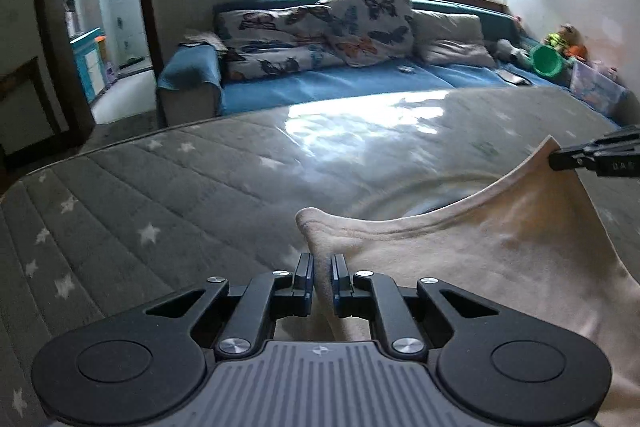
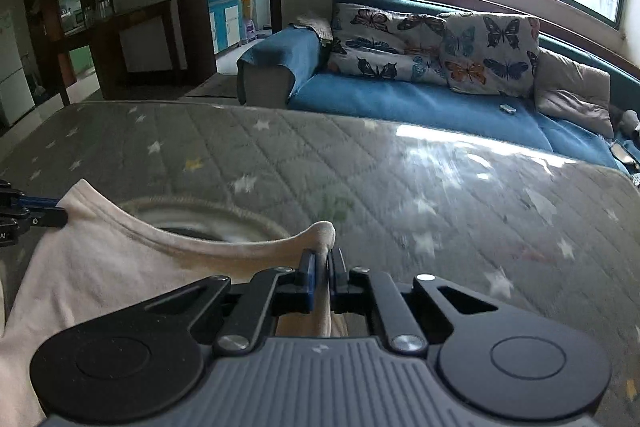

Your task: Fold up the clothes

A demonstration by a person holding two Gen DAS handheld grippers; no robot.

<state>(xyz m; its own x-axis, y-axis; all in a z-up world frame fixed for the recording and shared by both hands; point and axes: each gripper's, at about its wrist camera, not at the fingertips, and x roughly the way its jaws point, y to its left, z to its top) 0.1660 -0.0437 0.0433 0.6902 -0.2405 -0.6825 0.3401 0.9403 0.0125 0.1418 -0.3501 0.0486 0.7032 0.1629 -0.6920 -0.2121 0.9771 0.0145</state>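
A cream garment (image 1: 500, 259) hangs stretched between my two grippers above the grey star-print mattress (image 1: 160, 195). My left gripper (image 1: 323, 261) is shut on its left shoulder corner, with cloth bunched between the pads. In the left wrist view the right gripper (image 1: 560, 161) pinches the other corner at the far right. In the right wrist view my right gripper (image 2: 324, 259) is shut on a rolled corner of the garment (image 2: 120, 267), and the left gripper (image 2: 56, 213) holds the far corner at the left edge. The curved neckline sags between them.
A blue sofa (image 2: 400, 103) with butterfly cushions (image 2: 488, 55) stands beyond the mattress (image 2: 360, 167) under a bright window. Toys and a green bowl (image 1: 546, 61) lie at its right end. A doorway and dark wooden furniture (image 2: 140, 35) are to the left.
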